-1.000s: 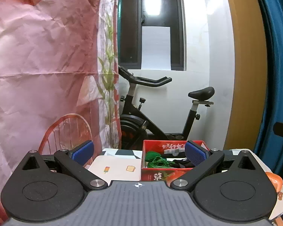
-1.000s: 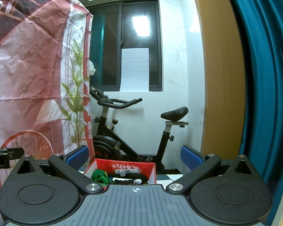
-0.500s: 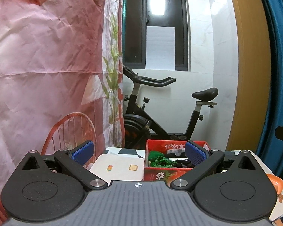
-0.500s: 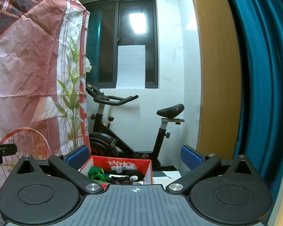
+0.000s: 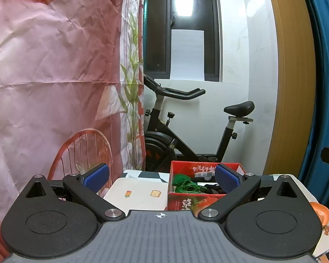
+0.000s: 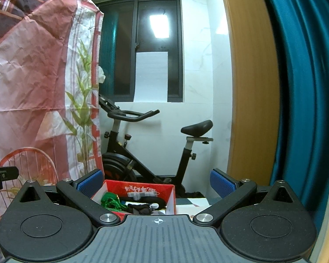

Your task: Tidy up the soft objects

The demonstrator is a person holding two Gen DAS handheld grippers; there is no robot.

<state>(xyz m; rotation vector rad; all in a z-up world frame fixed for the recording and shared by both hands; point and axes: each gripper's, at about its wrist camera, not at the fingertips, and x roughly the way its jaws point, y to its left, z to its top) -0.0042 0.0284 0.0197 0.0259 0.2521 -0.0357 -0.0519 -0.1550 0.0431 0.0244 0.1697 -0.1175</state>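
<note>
A red cardboard box (image 5: 186,201) stands on the table, right of centre in the left wrist view. Inside lie a green tangle of cord (image 5: 187,184) and dark soft items (image 5: 210,189). My left gripper (image 5: 162,178) is open and empty, held above the table short of the box. The right wrist view shows the same red box (image 6: 142,189) with the green cord (image 6: 110,201) and black items (image 6: 142,207) in it. My right gripper (image 6: 156,184) is open and holds nothing, raised just before the box.
A white tablecloth (image 5: 140,194) with small printed pictures covers the table. An orange object (image 5: 321,211) lies at the table's right edge. An exercise bike (image 5: 186,131) stands behind. A pink printed sheet (image 5: 54,76) hangs left, a blue curtain (image 6: 302,87) right.
Both views have shifted a little; the box sits slightly lower and further right in each. Both grippers stay open and empty.
</note>
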